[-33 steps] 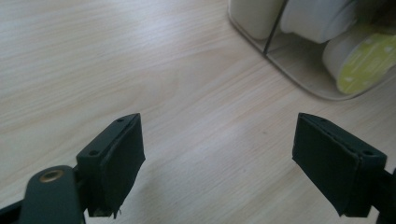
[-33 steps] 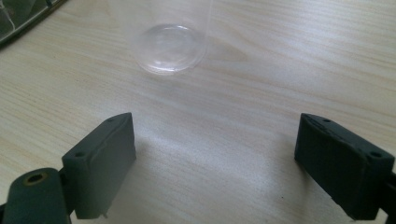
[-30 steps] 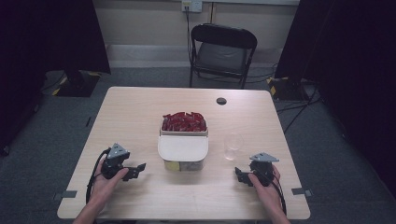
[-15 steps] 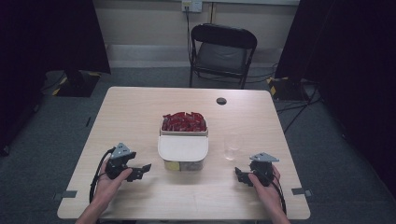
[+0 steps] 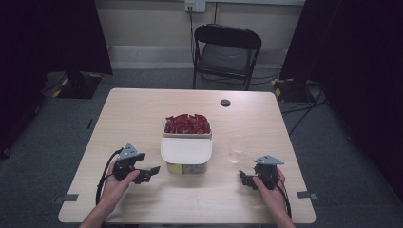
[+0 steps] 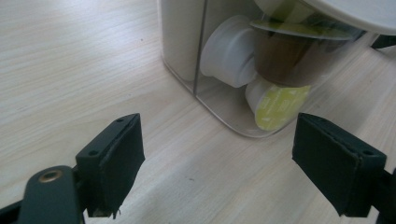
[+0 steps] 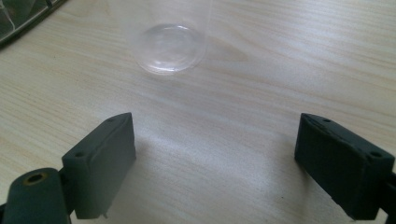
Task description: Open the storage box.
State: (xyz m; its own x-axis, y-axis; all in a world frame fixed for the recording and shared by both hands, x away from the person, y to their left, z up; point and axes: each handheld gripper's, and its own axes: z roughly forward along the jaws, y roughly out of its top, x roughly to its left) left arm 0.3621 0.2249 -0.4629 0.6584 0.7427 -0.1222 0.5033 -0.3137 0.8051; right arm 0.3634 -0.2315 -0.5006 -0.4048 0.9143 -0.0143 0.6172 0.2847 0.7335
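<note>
On the table, our left gripper point(image 5: 153, 171) faces the lidded pod container point(image 5: 186, 156) with jaws apart and empty; our right gripper point(image 5: 244, 177), also spread and empty, sits near the clear glass point(image 5: 236, 148). Nothing is grasped yet; all the work remains.

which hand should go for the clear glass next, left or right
Right, most likely. The right gripper sits just near of the clear glass with bare table between them, and its open fingers face the glass base. The left gripper faces the lidded box, which stands between it and the glass.
</note>
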